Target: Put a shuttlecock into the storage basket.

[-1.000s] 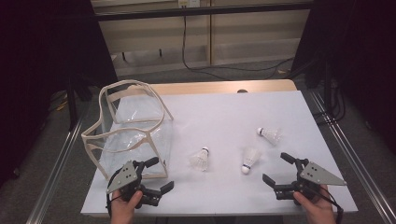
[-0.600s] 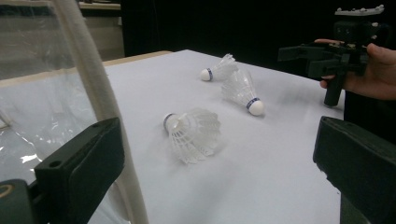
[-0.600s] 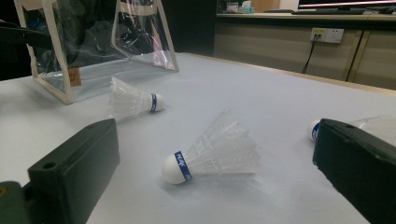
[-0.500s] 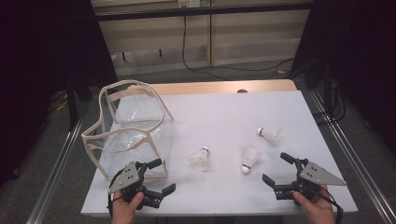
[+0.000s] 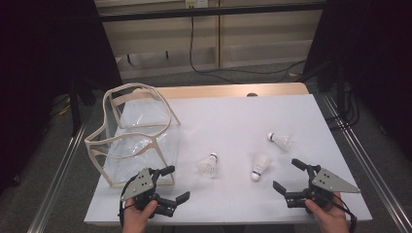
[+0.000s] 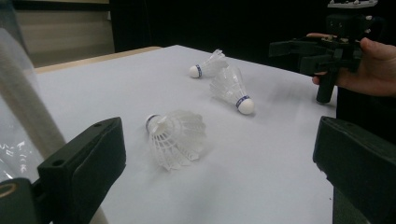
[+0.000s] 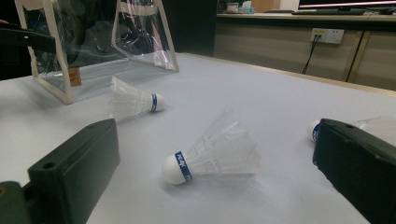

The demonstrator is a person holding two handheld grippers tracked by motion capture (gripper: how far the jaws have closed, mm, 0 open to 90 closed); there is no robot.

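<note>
Three white shuttlecocks lie on the white table (image 5: 233,116). One with a blue band (image 5: 209,166) (image 6: 177,137) (image 7: 133,101) lies next to the bag. A second (image 5: 260,166) (image 6: 233,88) (image 7: 215,151) lies at the middle. The third (image 5: 282,140) (image 6: 208,65) is farthest right, and its cork (image 7: 314,130) peeks out from behind a jaw in the right gripper view. My left gripper (image 5: 176,183) (image 6: 219,182) is open near the front edge, facing the nearest shuttlecock. My right gripper (image 5: 285,174) (image 7: 215,198) (image 6: 299,51) is open just short of the middle shuttlecock. Neither holds anything.
A clear plastic bag with cream trim (image 5: 136,136) (image 7: 93,42) (image 6: 23,102) stands open-topped at the table's left, close behind my left gripper. Metal rails (image 5: 58,170) run along both table sides. Dark curtains and a cable lie beyond the far edge.
My left gripper has shifted slightly to the right along the front edge. The right gripper and the shuttlecocks have stayed put.
</note>
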